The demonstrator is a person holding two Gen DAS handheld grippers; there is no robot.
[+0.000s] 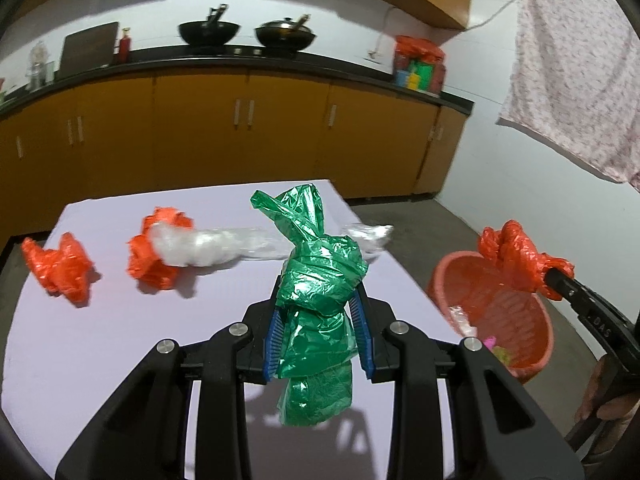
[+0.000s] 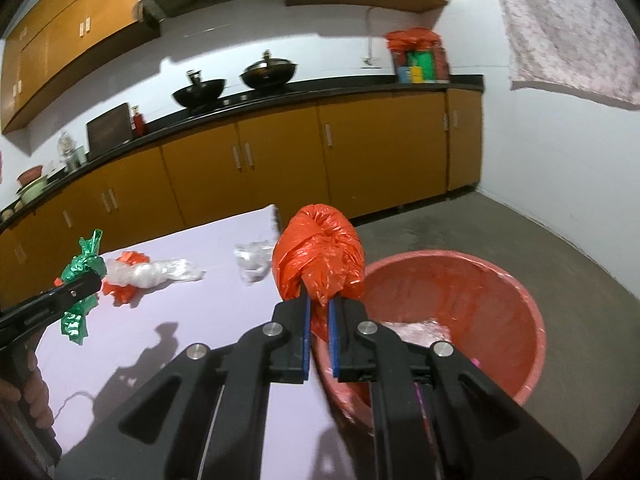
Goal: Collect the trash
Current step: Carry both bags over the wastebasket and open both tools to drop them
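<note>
While "DAS" marks the right gripper [image 1: 554,276], it pinches an orange bag [image 1: 510,254].

We see dim, warm indoor light from overhead; gripper shadows fall on the near table [image 2: 168,360]. Fisheye bending curves the far counter [image 1: 240,65] and darkens corners. Glare glints off the green bag [image 1: 320,280]; the right wall cloth [image 1: 572,80] looks soft

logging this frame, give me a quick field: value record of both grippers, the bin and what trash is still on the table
left gripper: shut on green bag, over the table
right gripper: shut on orange bag, at the basin's near rim
basin: red, on the floor beside the table, some trash inside
left on table: two orange bags, clear plastic
</note>
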